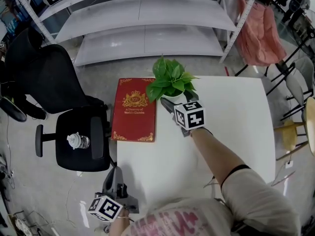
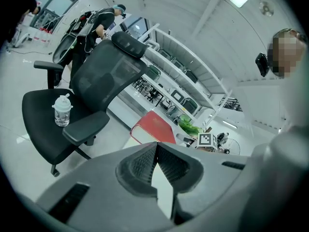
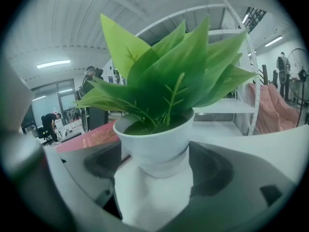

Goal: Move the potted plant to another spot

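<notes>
The potted plant (image 1: 171, 81), green leaves in a small white pot (image 3: 154, 141), stands on the white table (image 1: 236, 132) near its far edge. My right gripper (image 1: 174, 102) reaches in from the near side with its jaws wide apart on either side of the pot. The pot sits between the pads, close to both, and I see no firm press on it. My left gripper (image 1: 114, 173) hangs low by the table's near left corner with its fingertips together and nothing in them. In the left gripper view the plant (image 2: 189, 125) is small and far off.
A large red book (image 1: 134, 109) lies on the table just left of the plant. A black office chair (image 1: 81, 136) with a small water bottle (image 1: 77, 140) on its seat stands left of the table. White shelving (image 1: 147, 23) lies beyond, and a pink cloth (image 1: 258, 33) hangs at the far right.
</notes>
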The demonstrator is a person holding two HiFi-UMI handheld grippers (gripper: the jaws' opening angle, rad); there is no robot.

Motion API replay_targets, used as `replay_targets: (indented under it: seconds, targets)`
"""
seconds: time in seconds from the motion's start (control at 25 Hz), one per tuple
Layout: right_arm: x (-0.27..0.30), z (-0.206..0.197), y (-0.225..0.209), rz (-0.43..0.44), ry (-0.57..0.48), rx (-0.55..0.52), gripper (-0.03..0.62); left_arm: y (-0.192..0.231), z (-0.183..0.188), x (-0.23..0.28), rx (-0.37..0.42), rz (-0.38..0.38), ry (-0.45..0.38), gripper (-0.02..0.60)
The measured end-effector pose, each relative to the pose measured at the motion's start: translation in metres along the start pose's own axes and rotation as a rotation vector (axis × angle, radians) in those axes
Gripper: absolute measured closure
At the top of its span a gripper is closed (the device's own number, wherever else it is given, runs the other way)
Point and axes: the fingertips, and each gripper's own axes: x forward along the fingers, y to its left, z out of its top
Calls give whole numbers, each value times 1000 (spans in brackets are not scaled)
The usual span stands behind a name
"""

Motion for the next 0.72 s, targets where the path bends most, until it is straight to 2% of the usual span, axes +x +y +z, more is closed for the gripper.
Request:
replay_targets:
  seconds: [0.4,0.64,0.72]
  targets:
    - [-20,-14,6,41,10,31,146,-14,-22,-32,-4,47,-30,580]
    - [-64,-35,5,35,43,91,149,-41,-29,-40,-47,7,-46,580]
    - [-88,-44,11,32,56,105,171,-50,-30,-41,-48,-14,-45,580]
